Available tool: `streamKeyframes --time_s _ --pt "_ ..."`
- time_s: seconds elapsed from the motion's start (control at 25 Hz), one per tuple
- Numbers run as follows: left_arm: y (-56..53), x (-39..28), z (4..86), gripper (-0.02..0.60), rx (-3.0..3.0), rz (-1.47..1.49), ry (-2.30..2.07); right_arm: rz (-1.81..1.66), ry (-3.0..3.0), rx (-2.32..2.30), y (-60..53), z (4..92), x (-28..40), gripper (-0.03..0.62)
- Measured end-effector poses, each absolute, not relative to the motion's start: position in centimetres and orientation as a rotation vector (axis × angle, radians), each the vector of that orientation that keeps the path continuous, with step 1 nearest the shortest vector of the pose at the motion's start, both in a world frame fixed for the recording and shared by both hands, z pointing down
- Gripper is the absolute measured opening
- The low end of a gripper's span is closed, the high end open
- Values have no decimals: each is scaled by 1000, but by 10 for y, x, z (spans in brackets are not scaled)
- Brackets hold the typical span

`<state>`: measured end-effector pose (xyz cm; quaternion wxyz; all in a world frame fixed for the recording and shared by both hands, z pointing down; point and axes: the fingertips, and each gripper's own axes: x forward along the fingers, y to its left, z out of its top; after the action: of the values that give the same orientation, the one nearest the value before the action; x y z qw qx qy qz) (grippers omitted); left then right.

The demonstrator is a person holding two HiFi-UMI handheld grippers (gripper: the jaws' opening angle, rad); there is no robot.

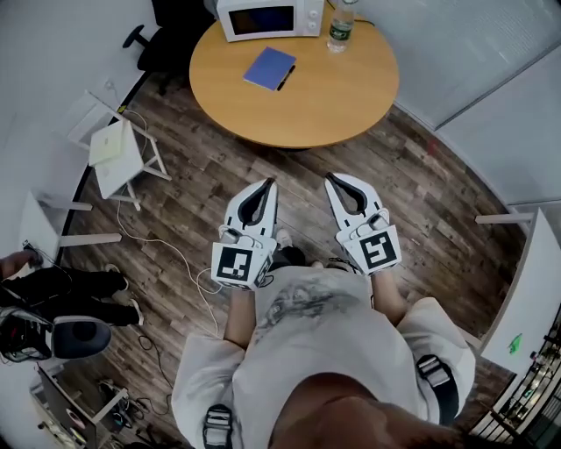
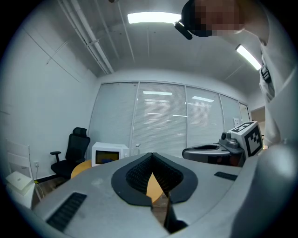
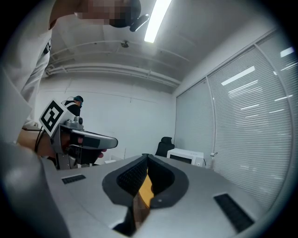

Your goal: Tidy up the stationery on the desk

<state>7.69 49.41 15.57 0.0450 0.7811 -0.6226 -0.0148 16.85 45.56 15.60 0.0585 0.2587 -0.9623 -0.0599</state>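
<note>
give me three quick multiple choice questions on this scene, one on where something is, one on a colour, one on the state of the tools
1. Where does the notebook lie?
A. inside a drawer
B. on the round table, near the microwave
C. on a shelf

2. What colour is the notebook's cover?
A. red
B. blue
C. yellow

3. How do the left tool and the right tool stand?
A. both shut, nothing held
B. left shut on a ruler
C. both wide open

Answers:
1 B, the head view shows it flat on the tabletop just in front of the microwave.
2 B, its cover is plainly blue against the wood.
3 A, each gripper view shows the jaws together with nothing between them.
</note>
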Motion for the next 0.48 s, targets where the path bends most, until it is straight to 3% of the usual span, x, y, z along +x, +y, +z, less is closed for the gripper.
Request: streamKeyframes --time_s 0.48 --pt "435 3 165 9 2432 -85 -1822 -188 -2869 885 407 162 90 61"
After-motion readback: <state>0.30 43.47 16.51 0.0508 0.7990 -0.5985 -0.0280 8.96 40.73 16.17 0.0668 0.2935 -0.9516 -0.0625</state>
